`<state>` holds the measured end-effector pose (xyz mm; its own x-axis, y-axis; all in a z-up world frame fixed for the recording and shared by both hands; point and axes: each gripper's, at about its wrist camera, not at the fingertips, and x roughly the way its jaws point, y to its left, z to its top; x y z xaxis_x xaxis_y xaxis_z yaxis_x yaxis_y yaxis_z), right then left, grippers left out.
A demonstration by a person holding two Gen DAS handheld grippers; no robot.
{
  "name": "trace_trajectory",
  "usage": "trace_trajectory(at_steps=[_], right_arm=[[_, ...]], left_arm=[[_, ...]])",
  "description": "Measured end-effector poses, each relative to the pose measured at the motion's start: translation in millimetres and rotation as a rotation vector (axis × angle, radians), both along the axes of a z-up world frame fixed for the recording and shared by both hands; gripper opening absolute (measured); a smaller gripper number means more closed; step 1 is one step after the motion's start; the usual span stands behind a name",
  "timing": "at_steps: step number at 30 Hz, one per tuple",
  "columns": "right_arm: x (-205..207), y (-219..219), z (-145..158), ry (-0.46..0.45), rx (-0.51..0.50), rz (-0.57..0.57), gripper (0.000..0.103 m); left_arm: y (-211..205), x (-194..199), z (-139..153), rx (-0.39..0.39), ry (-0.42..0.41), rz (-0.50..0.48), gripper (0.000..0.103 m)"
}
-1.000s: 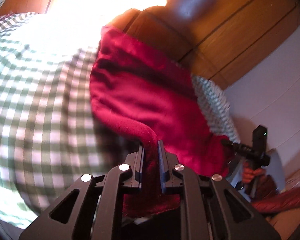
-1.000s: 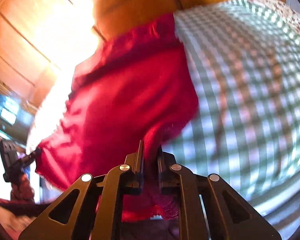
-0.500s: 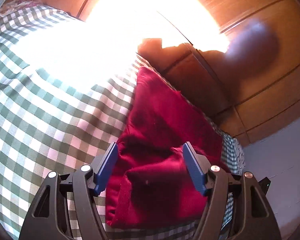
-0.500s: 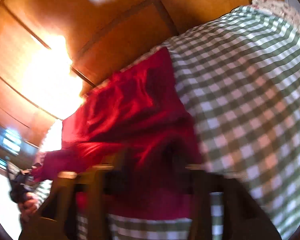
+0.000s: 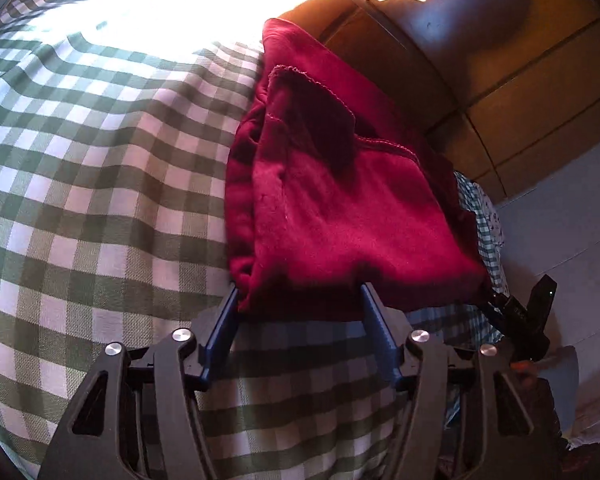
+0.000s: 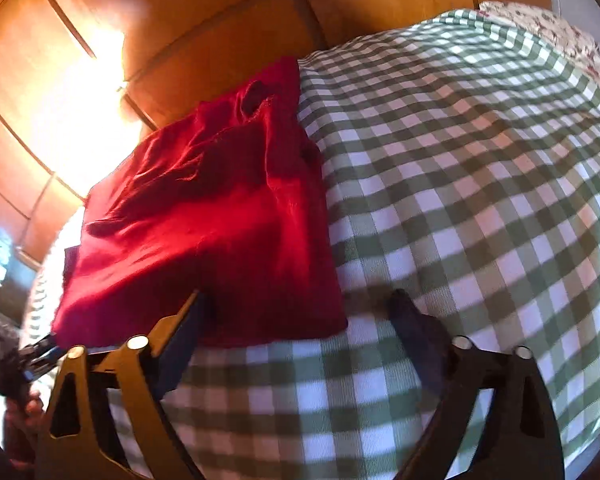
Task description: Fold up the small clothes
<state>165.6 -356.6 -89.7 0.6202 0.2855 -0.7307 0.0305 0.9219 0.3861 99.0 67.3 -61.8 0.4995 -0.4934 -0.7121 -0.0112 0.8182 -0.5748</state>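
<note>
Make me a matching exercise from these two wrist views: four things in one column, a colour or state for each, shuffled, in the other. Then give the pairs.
Things:
1. red garment
2. checked cloth
3. left gripper
4. wall panels

Descriptions:
A. green and white squares
B. brown wood
C. folded, lying flat
D. open, holding nothing

Pairs: 1-C, 2-A, 3-D, 4-B

Harsh glare washes out the wooden panels (image 6: 80, 128), perhaps sunlight; fisheye edges bend, right view blurred.
</note>
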Motion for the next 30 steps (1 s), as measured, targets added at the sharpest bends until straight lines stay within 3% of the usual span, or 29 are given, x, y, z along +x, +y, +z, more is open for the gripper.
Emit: trace_trajectory(at_steps=[1,2,4,6,11,17,20,21,22,23,24,25,30], right_arm=[[5,3,-1,0.002,-0.007,0.006,0.063],[9,6,0,0.008,-0.017,0.017,0.056],[11,13,4,0.027,-0.021,0.057,0.032],[3,18,11,0.035,-0.030,0.079,0.027],[-42,11,10,0.063,-0.003,0.119,0.023],[-107,5,7,0.130,-0.014,0.190,0.023],[-131,2,5,0.183,-0.001,0.241,0.023],[-134,0,6,0.188,-0.001,0.245,0.025],[-134,-2,8,0.188,-0.009,0.240,0.040],[-134,-5,11,0.182,-0.012,0.227,0.052],[-129,-9,17,0.156,-0.001,0.201,0.076],[-125,-14,23,0.117,-0.003,0.163,0.081],[-86,-14,33,0.035,-0.100,0.083,0.080]], left_arm=[[-2,4,0,0.008,-0.002,0.001,0.040],[-4,8,0,0.012,-0.001,-0.001,0.031],[-10,10,2,0.044,-0.015,-0.018,0.026],[-17,-1,8,0.093,-0.035,-0.047,0.024],[-10,-27,7,0.074,-0.017,-0.082,0.022],[-8,-90,6,0.032,0.020,-0.140,0.023],[-5,-106,4,0.032,0.049,-0.137,0.036],[-1,-107,5,0.032,0.054,-0.117,0.040],[5,-103,6,0.026,0.059,-0.088,0.050],[11,-99,8,0.008,0.058,-0.065,0.053],[15,-93,9,-0.009,0.047,-0.044,0.053],[17,-84,13,-0.004,0.028,-0.021,0.053],[7,-33,27,0.061,-0.061,0.005,0.053]])
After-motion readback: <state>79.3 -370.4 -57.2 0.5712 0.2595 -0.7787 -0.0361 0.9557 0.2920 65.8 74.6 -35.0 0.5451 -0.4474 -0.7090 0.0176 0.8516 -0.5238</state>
